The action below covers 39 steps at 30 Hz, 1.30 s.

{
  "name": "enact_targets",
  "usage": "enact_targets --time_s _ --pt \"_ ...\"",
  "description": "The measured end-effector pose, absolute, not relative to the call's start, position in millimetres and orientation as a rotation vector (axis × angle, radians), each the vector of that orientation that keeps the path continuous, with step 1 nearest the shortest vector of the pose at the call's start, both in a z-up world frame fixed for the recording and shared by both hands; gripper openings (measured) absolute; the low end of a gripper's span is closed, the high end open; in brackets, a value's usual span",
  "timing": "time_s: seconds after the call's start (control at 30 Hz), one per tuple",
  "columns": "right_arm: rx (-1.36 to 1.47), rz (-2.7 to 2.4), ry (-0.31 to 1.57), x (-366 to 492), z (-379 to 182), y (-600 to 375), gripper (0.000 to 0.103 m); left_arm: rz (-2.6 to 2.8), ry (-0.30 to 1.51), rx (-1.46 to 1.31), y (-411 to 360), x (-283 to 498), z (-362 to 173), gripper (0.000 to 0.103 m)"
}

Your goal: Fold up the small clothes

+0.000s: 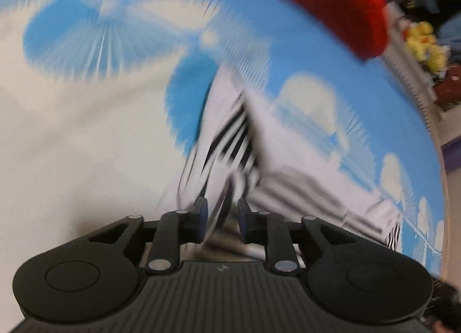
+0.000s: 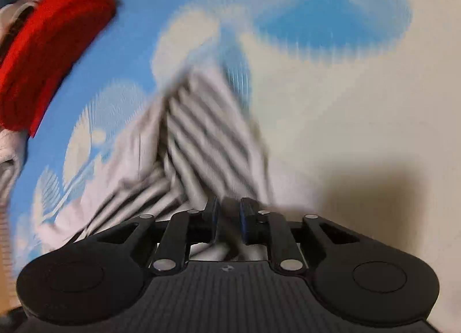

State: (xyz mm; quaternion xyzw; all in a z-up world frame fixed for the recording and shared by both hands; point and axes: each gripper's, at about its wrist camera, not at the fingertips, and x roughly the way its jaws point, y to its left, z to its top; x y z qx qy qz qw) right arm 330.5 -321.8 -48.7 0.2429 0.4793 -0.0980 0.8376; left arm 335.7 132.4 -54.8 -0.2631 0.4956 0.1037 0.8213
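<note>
the left gripper [image 1: 222, 219] has striped cloth [image 1: 230, 142] between parted jaws, seemingly released, though blur hides contact; the right gripper [image 2: 227, 219] looks the same. the cloth lies rumpled on the blue-and-white sheet [image 1: 86, 131]. dropped this way, the fold may bunch or spring open. the red garment [image 2: 49, 50] is cut off at the edge.

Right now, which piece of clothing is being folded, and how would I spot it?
Look at the blue-and-white cloud-print sheet. Near its middle lies a crumpled black-and-white striped cloth garment. Stripes set it apart from the plain red folded fabric at the sheet's edge.
</note>
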Motion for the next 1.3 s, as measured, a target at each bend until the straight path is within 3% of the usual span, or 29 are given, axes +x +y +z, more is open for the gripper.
enact_targets --time_s 0.13,0.23,0.27,0.33,0.47,0.57,0.67,0.77,0.87,0.97,1.1,1.23,1.3 --pt "0.340 -0.026 0.876 338 -23 -296 0.034 0.126 1.047 -0.560 112 336 -57 0.024" --pt "0.437 0.158 1.046 349 -50 -287 0.040 0.131 1.183 -0.579 112 348 -90 0.023" --pt "0.417 0.135 1.140 353 -66 -284 0.040 0.158 1.220 -0.570 118 349 -100 0.013" --pt "0.311 0.053 1.219 357 -85 -281 0.039 0.148 1.236 -0.616 129 355 -105 0.012" --pt "0.275 0.059 1.121 364 -64 -285 0.039 0.025 1.246 -0.540 125 371 -88 0.028" --pt "0.297 0.129 1.107 364 -50 -290 0.040 -0.049 1.241 -0.491 120 372 -76 0.028" --pt "0.323 0.217 1.234 364 -56 -292 0.045 -0.064 1.299 -0.396 116 361 -78 0.028" --pt "0.107 0.148 1.297 357 -68 -285 0.045 -0.122 1.339 -0.281 114 352 -82 0.028" --pt "0.018 0.092 1.211 352 -54 -282 0.045 -0.121 1.298 -0.272 121 339 -55 0.028" --pt "0.228 0.086 1.021 338 1 -302 0.044 -0.120 1.168 -0.309 133 306 -6 0.028" --pt "0.260 0.019 0.757 277 76 -314 0.044 -0.130 1.056 -0.286 138 244 53 0.028" --pt "0.320 0.103 0.688 197 110 -326 0.046 -0.148 0.925 -0.303 147 164 83 0.047" --pt "0.276 0.139 0.685 154 113 -329 0.056 -0.114 0.902 -0.343 149 128 76 0.048"
